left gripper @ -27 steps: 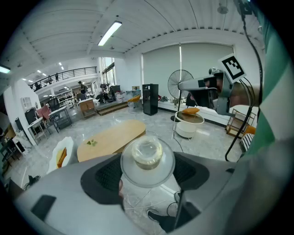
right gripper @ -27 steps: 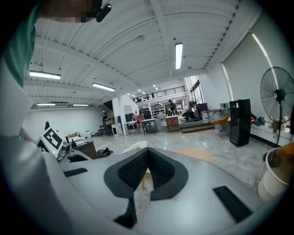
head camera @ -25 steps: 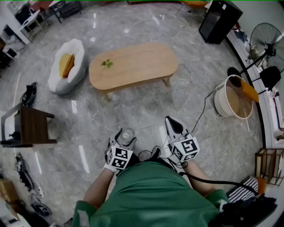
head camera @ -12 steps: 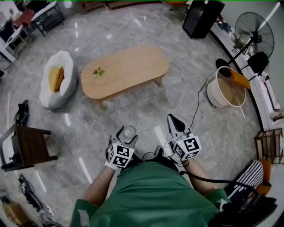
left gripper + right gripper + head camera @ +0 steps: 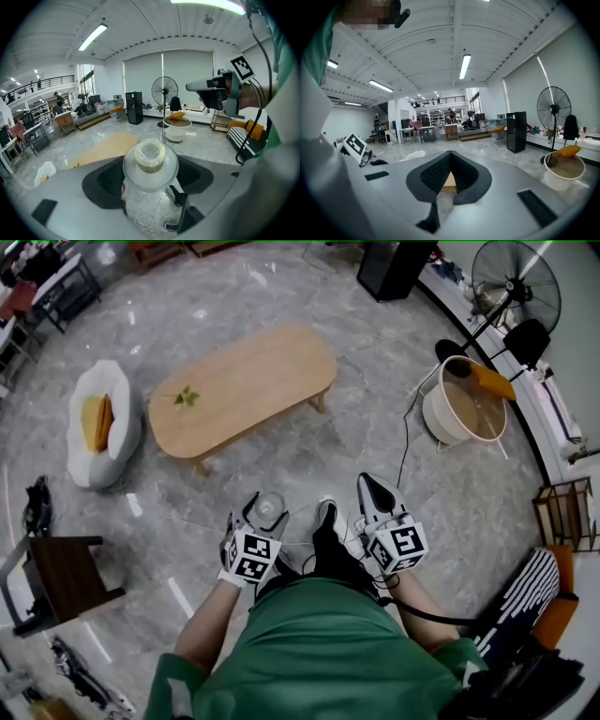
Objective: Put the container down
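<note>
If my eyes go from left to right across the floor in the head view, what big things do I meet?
White chair with a yellow cushion → long wooden table → round white tub → wooden rack.

Bright, even indoor light everywhere. Ceiling tubes (image 5: 464,66) glow high above the right gripper (image 5: 449,157), and one more strip (image 5: 92,37) sits up and left of the left gripper (image 5: 151,176). The polished floor (image 5: 281,465) ahead of both claws throws white glare streaks, with a long one just left of the left claw. Shadows are soft, just a faint one under the table (image 5: 244,381). Both gripper views have heavy fisheye, with black corners and bowed beams. The clear container (image 5: 150,157) pinched in the left jaws is sharp with a pale sheen, while the claw bodies up close look smeary
</note>
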Demonstrator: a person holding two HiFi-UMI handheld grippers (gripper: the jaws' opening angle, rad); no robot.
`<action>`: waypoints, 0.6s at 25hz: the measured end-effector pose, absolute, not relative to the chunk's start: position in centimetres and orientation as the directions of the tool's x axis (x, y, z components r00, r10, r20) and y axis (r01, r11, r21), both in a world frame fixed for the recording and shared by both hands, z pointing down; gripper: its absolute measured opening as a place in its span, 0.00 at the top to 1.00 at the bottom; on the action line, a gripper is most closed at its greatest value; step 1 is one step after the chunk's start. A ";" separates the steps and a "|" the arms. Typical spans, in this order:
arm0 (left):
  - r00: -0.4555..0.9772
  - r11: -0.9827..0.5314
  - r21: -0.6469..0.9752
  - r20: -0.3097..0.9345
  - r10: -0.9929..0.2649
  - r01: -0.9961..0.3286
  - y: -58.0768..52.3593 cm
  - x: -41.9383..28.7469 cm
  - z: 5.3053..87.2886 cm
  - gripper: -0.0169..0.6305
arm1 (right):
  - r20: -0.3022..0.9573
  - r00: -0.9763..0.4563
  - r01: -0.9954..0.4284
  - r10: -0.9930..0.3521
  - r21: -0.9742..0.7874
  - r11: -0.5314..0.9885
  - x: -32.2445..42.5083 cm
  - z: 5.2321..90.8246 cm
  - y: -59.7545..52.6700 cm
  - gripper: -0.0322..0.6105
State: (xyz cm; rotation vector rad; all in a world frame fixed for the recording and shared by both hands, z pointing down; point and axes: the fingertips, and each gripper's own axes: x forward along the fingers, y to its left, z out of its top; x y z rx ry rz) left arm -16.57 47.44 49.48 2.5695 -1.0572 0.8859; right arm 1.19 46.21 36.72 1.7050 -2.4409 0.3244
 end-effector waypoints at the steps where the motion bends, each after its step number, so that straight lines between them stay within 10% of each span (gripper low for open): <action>1: 0.557 -0.717 -0.020 0.614 -0.559 -0.696 46.9 -16.1 49.7 0.45 | 0.246 -0.343 -0.939 -0.906 -0.099 0.328 1.6 37.1 45.7 0.93; 15: 0.482 -0.669 -0.060 0.645 -0.592 -0.741 31.2 -5.3 49.3 0.45 | 0.214 -0.464 -0.884 -0.860 -0.180 0.432 11.3 38.4 27.5 0.93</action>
